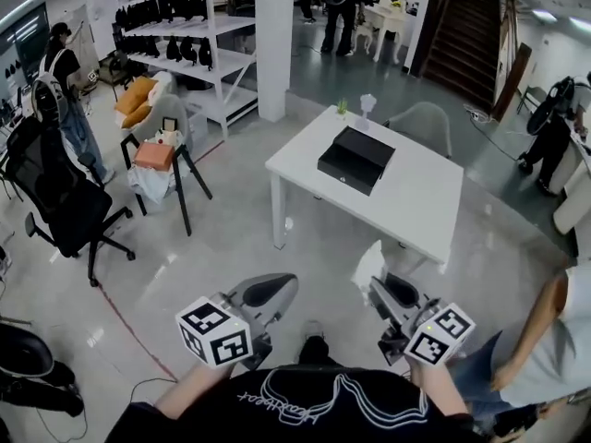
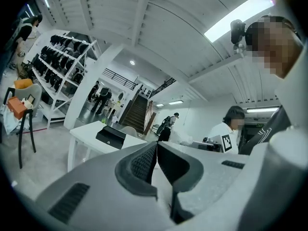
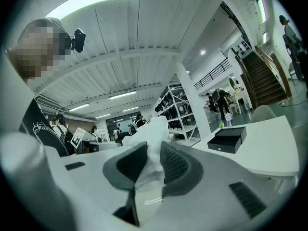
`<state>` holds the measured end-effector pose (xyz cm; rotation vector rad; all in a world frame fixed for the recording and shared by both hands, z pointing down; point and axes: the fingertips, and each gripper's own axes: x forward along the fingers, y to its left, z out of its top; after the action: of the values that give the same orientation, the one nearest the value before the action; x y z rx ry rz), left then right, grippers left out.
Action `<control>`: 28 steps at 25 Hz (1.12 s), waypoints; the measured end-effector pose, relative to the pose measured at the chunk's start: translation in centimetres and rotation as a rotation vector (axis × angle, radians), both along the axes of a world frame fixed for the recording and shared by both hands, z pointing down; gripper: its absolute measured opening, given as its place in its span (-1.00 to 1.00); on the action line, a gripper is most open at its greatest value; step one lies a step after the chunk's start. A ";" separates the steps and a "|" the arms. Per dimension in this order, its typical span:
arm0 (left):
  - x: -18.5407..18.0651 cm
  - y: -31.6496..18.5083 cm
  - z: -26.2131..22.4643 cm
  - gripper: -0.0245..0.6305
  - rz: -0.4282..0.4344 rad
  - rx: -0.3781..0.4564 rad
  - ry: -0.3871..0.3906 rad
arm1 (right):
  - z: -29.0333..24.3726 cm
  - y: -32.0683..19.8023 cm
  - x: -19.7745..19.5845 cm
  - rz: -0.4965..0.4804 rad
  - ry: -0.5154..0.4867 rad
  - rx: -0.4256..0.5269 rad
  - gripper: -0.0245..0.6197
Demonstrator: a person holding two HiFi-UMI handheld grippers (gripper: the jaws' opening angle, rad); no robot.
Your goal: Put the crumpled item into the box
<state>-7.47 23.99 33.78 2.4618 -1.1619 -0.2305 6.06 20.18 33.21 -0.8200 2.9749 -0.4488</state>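
Note:
The crumpled item [image 3: 150, 137] is a wad of white paper, and my right gripper [image 3: 149, 163] is shut on it, its dark pads pressing both sides. In the head view the same wad [image 1: 370, 262] sticks out ahead of the right gripper [image 1: 382, 291], low over the floor and short of the table. The black box [image 1: 356, 159] lies closed on the white table [image 1: 416, 201] ahead; it also shows as the box [image 3: 230, 138] at right and the box [image 2: 110, 137] at left. My left gripper [image 1: 273, 291] is level beside the right one, and the left gripper [image 2: 155, 148] is shut with nothing between its pads.
A black office chair [image 1: 57, 197] stands at the left, and a chair holding an orange box [image 1: 155, 154] beyond it. A white pillar [image 1: 274, 40] and a shelf rack [image 1: 185, 26] are at the back. A grey chair [image 1: 421, 125] sits behind the table. A person [image 1: 545, 335] stands close at right.

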 end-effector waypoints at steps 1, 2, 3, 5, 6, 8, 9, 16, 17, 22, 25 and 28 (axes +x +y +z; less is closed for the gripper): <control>-0.2 -0.3 0.0 -0.90 -0.005 0.001 0.002 | -0.1 -0.3 -0.1 0.000 -0.001 0.003 -0.63; -0.3 -0.7 -0.1 -0.90 -0.009 0.003 0.004 | -0.1 -0.7 -0.1 -0.002 -0.001 0.005 -0.63; -0.5 -1.0 -0.1 -0.90 -0.014 0.005 0.004 | 0.0 -1.1 -0.3 -0.004 -0.001 0.006 -0.63; -0.8 -1.9 0.1 -0.90 -0.022 0.007 -0.001 | 0.5 -2.2 -0.5 -0.011 -0.001 0.003 -0.63; -1.0 -2.5 0.4 -0.90 -0.026 0.005 -0.004 | 0.7 -2.8 -0.6 -0.014 -0.003 0.000 -0.63; -1.3 -3.8 1.1 -0.90 -0.033 -0.003 -0.009 | 1.5 -4.3 -0.9 -0.021 -0.008 -0.006 -0.63; -1.4 -4.6 1.4 -0.90 -0.036 -0.009 -0.012 | 1.9 -5.1 -1.1 -0.024 -0.012 -0.010 -0.63; -1.8 -12.5 2.8 -0.90 -0.043 -0.058 -0.028 | 3.8 -13.2 -1.6 -0.033 -0.025 -0.061 -0.62; -1.7 -14.0 3.0 -0.90 -0.042 -0.069 -0.026 | 4.1 -14.5 -1.6 -0.030 -0.025 -0.069 -0.62; -1.3 -21.1 4.1 -0.90 -0.028 -0.117 -0.026 | 5.3 -21.4 -1.4 -0.024 -0.025 -0.113 -0.62; -0.5 -25.4 4.2 -0.90 -0.005 -0.126 -0.034 | 5.7 -25.7 -0.7 -0.004 -0.034 -0.129 -0.62; 0.1 -29.5 4.4 -0.90 0.019 -0.133 -0.053 | 6.2 -29.5 0.0 0.021 -0.034 -0.143 -0.62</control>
<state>-7.39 -5.50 38.20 2.3742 -1.1364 -0.0804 6.02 -9.34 39.45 -0.8450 2.9278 -0.6736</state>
